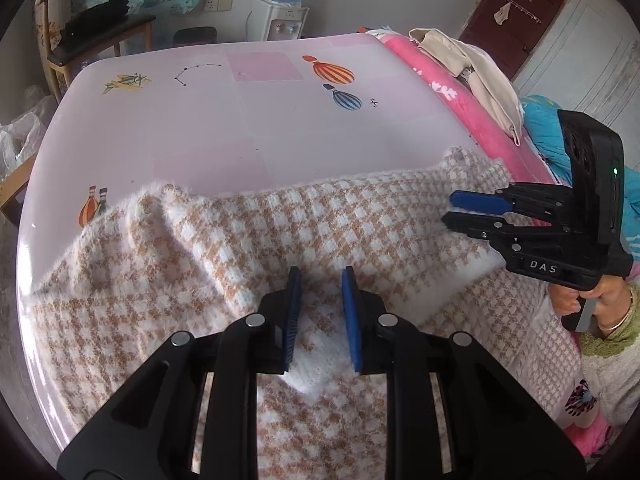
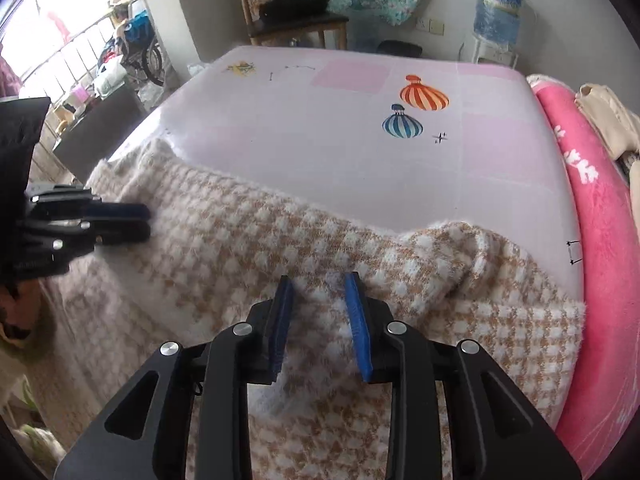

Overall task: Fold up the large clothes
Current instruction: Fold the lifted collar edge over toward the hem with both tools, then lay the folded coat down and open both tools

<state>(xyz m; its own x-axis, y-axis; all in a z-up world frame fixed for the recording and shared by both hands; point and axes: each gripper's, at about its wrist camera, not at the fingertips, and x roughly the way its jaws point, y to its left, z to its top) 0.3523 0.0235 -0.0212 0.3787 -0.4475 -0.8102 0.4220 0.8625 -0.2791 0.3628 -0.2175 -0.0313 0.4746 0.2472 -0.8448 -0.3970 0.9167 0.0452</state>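
1. The sweater (image 1: 248,240) lies on the near part of the table (image 1: 240,120), a fuzzy knit in a tan and white check. I see its long axis running side to side, parallel to the near table edge.
2. Its far edge is a folded-over line crossing the table from left to right. The far half of the pale pink tabletop is bare, printed with balloons (image 1: 334,72).
3. At the left end, in the left view, the knit is bunched into soft ridges near the table's corner. At the right end a rolled fold (image 2: 476,252) humps up near the pink blanket (image 2: 588,208).
4. My left gripper (image 1: 320,276) points steeply down at the middle of the sweater. Its blue pads stand a little apart, with knit showing in the gap but nothing pinched.
5. My right gripper (image 2: 318,280) also tilts steeply down over the sweater. Its pads are apart and press on nothing.
6. From the left view, the right gripper (image 1: 450,210) reaches in level from the right over the sweater's right end. A hand (image 1: 588,304) with a bangle grips its handle below.
7. From the right view, the left gripper (image 2: 146,222) reaches in from the left, its tips just over the sweater's left end; I cannot tell whether they touch.
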